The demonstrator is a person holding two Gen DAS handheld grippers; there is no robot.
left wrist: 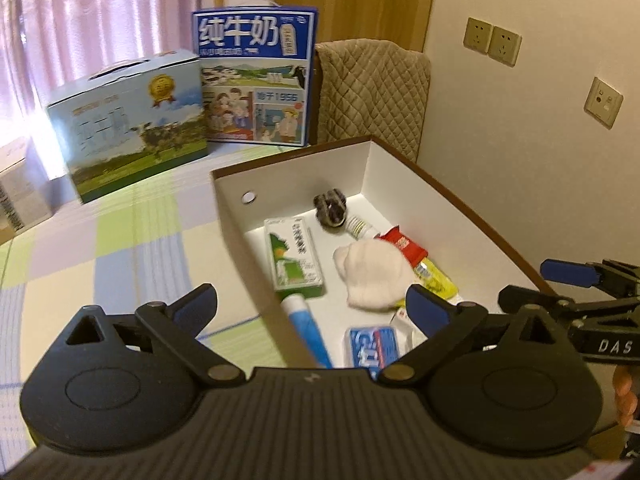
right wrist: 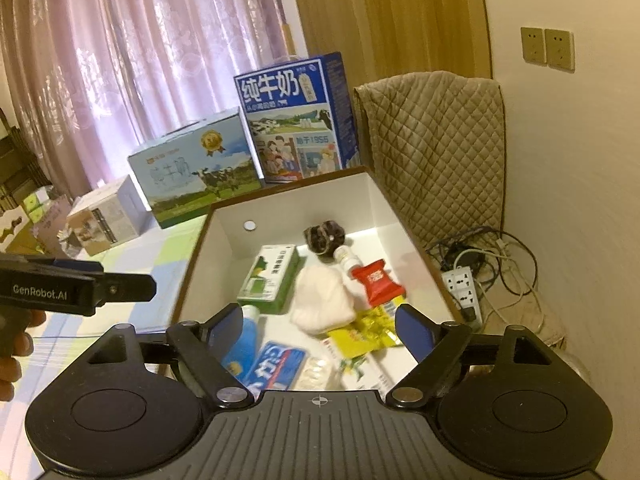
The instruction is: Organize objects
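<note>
A white-lined box [left wrist: 296, 168] [right wrist: 296, 200] with a brown rim lies open on the checked tablecloth [left wrist: 100, 240]. Inside are a green carton [left wrist: 294, 260] [right wrist: 272, 276], a white cloth [left wrist: 372, 276] [right wrist: 320, 300], a red packet [left wrist: 402, 246] [right wrist: 376, 280], a yellow packet [left wrist: 438, 280] [right wrist: 368, 332], a blue-and-white tube [left wrist: 308, 328] [right wrist: 244, 340], a blue pack [left wrist: 372, 346] [right wrist: 276, 364] and a dark scrunchie [left wrist: 330, 208] [right wrist: 324, 238]. My left gripper [left wrist: 310, 304] [right wrist: 120, 284] hangs open above the box's near left wall, holding nothing. My right gripper [right wrist: 320, 320] [left wrist: 568, 276] is open above the near end, also holding nothing.
Two milk gift boxes [left wrist: 128, 120] [left wrist: 256, 80] stand on the table behind the box. A chair with a quilted cover [left wrist: 372, 92] is at the far right by the wall. A power strip with tangled cables [right wrist: 464, 288] lies on the floor to the right.
</note>
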